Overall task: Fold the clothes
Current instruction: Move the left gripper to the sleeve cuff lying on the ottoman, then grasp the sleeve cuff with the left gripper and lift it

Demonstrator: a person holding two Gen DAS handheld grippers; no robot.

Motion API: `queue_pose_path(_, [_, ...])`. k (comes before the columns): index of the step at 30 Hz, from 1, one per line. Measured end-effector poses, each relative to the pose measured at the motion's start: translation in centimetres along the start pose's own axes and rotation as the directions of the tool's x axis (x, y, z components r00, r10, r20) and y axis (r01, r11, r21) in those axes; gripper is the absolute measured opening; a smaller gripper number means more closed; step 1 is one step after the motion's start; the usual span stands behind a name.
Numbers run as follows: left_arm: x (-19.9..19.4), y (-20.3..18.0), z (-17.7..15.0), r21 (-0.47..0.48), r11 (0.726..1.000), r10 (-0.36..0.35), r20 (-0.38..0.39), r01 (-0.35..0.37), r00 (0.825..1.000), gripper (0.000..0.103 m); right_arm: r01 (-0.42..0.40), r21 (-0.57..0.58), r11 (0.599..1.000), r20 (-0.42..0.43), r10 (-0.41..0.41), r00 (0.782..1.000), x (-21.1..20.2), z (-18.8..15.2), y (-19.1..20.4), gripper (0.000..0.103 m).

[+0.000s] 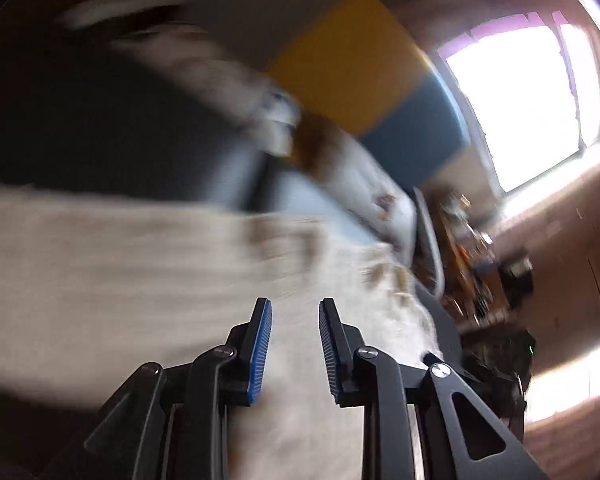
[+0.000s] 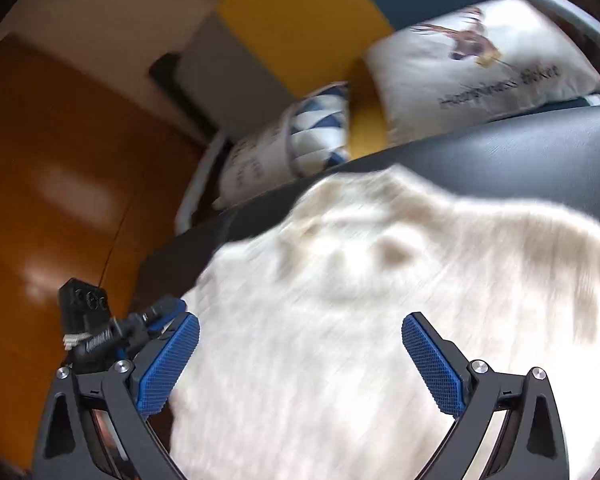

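- The left gripper (image 1: 295, 312) has its fingers (image 1: 261, 344) a narrow way apart, with nothing pinched between them.
- The cream garment (image 1: 148, 264) lies beneath and ahead of those fingers on the dark bench (image 1: 100, 128); in this blurred view it stretches off to their left.
- The right gripper (image 2: 300, 332) has its fingers (image 2: 172, 360) wide apart and empty.
- The garment (image 2: 380, 300) fills the space below and ahead of them, running rightward; its rumpled far edge lies beyond the fingertips, before the pillows (image 2: 480, 64).
- Neither hand looks clearly nearer; both hover directly above cloth.
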State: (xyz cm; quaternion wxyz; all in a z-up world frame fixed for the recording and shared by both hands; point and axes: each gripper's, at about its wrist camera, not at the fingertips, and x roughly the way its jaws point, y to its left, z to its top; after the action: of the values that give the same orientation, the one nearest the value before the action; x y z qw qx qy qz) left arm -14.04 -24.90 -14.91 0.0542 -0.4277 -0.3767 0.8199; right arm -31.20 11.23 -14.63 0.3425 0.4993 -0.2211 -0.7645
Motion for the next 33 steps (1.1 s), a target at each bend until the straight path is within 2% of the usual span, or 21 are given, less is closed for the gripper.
queue_pose_path(3, [-3.9,3.7,-3.3,-0.035,0.999,0.028,-0.016,-0.028,0.999,0.025,-0.024,-0.051,0.998,-0.035,0.022,0.999,-0.2,-3.8,3.0,0.103])
queue_pose_path(6, [-6.0,4.9,-6.7,-0.006,1.000,-0.030,-0.036,0.030,0.999,0.033,-0.027,-0.093,0.995,-0.081,0.019,0.997,0.4,-7.5,6.1,0.103])
queue_pose_path(9, [-5.0,3.8,-8.6,0.061,0.997,-0.034,-0.090,0.040,0.995,0.037,-0.026,-0.108,0.994,-0.113,0.013,0.994,1.1,-10.9,8.3,0.103])
queue_pose_path(14, [-2.1,1.7,-10.5,0.132,0.990,-0.029,-0.165,0.051,0.986,0.038,0.049,-0.174,0.984,-0.122,-0.071,0.990,0.4,-14.7,9.8,0.103])
queue_pose_path(17, [-0.9,0.6,-11.0,0.164,0.986,0.006,-0.172,0.022,0.985,0.038,0.115,-0.210,0.971,-0.107,-0.140,0.984,-0.8,-16.0,9.8,0.103])
queue_pose_path(19, [-0.8,-0.3,-11.4,0.205,0.978,0.065,-0.142,-0.035,0.988,0.032,0.155,-0.211,0.965,-0.100,-0.179,0.979,-1.3,-16.5,9.4,0.103])
queue_pose_path(20, [-0.7,-0.7,-11.7,0.225,0.972,0.099,-0.136,-0.067,0.986,0.011,0.171,-0.211,0.962,-0.097,-0.195,0.976,-1.4,-16.7,9.1,0.103])
queue_pose_path(21, [-0.7,-0.9,-11.9,0.244,0.965,0.134,-0.137,-0.098,0.981,0.006,0.184,-0.210,0.960,-0.095,-0.207,0.974,-1.5,-16.9,8.7,0.103])
queue_pose_path(23, [-1.4,-0.3,-12.6,0.218,0.968,0.159,-0.142,-0.126,0.977,0.005,0.210,-0.209,0.955,-0.089,-0.233,0.968,-1.6,-17.3,7.9,0.103])
queue_pose_path(26, [-2.1,0.5,-13.1,0.188,0.973,0.158,-0.130,-0.132,0.979,0.005,0.243,-0.233,0.942,-0.084,-0.269,0.960,-1.8,-18.0,7.0,0.103])
queue_pose_path(29, [-2.5,1.3,-12.7,0.110,0.990,0.102,-0.144,-0.087,0.984,0.012,0.272,-0.286,0.919,-0.056,-0.299,0.953,-1.4,-18.6,6.9,0.103])
queue_pose_path(30, [-2.8,1.8,-12.4,0.080,0.994,0.086,-0.141,-0.076,0.986,0.017,0.286,-0.303,0.909,-0.049,-0.315,0.948,-1.2,-18.7,7.1,0.103])
queue_pose_path(33, [-5.5,4.7,-10.9,-0.027,0.995,0.094,-0.066,-0.096,0.993,0.020,0.323,-0.344,0.881,-0.033,-0.356,0.934,-0.9,-18.9,7.5,0.103])
